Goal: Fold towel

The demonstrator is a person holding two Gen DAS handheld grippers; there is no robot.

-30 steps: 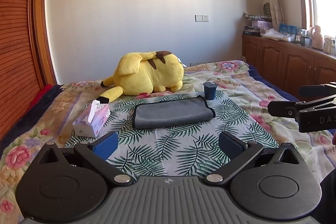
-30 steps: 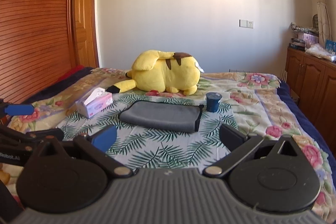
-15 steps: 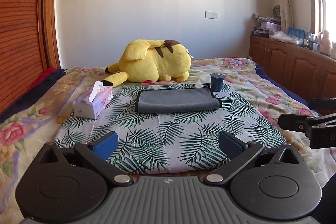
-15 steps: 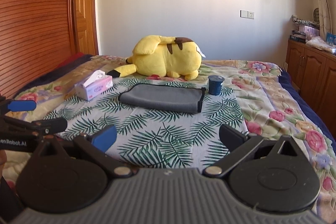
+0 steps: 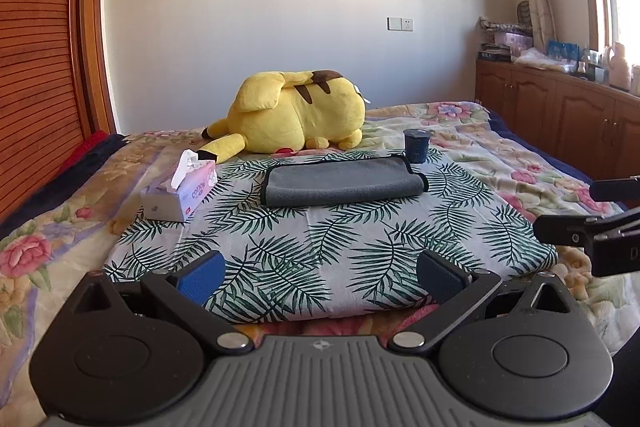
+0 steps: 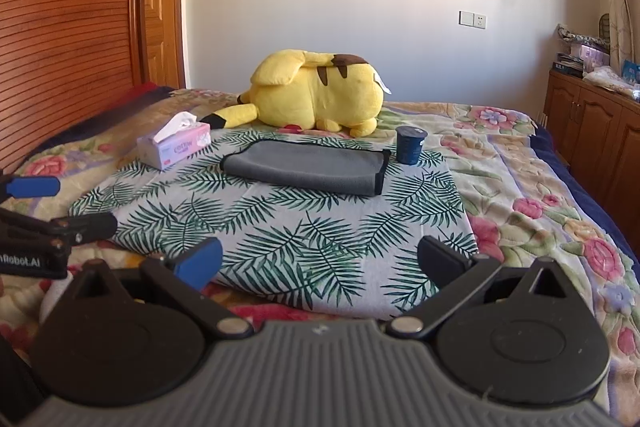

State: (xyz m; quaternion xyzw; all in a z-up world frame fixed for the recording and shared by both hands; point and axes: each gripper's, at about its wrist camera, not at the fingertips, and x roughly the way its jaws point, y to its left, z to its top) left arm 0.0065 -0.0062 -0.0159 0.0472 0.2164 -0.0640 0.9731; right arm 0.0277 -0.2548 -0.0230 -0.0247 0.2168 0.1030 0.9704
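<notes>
A grey towel (image 5: 342, 179) lies folded flat on a palm-leaf cloth (image 5: 320, 239) on the bed; it also shows in the right wrist view (image 6: 306, 171). My left gripper (image 5: 320, 273) is open and empty, low over the near edge of the cloth, well short of the towel. My right gripper (image 6: 320, 263) is open and empty, also at the near edge. The right gripper shows at the right edge of the left wrist view (image 5: 588, 215), and the left gripper at the left edge of the right wrist view (image 6: 44, 207).
A pink tissue box (image 5: 180, 193) stands left of the towel. A dark blue cup (image 5: 416, 145) stands at the towel's far right corner. A yellow plush toy (image 5: 296, 117) lies behind. A wooden headboard (image 5: 36, 67) is left, wooden cabinets (image 5: 580, 119) right.
Both grippers have pulled back and dropped lower, away from the towel, toward the near edge of the leaf cloth. Both stay open. The towel has not moved.
</notes>
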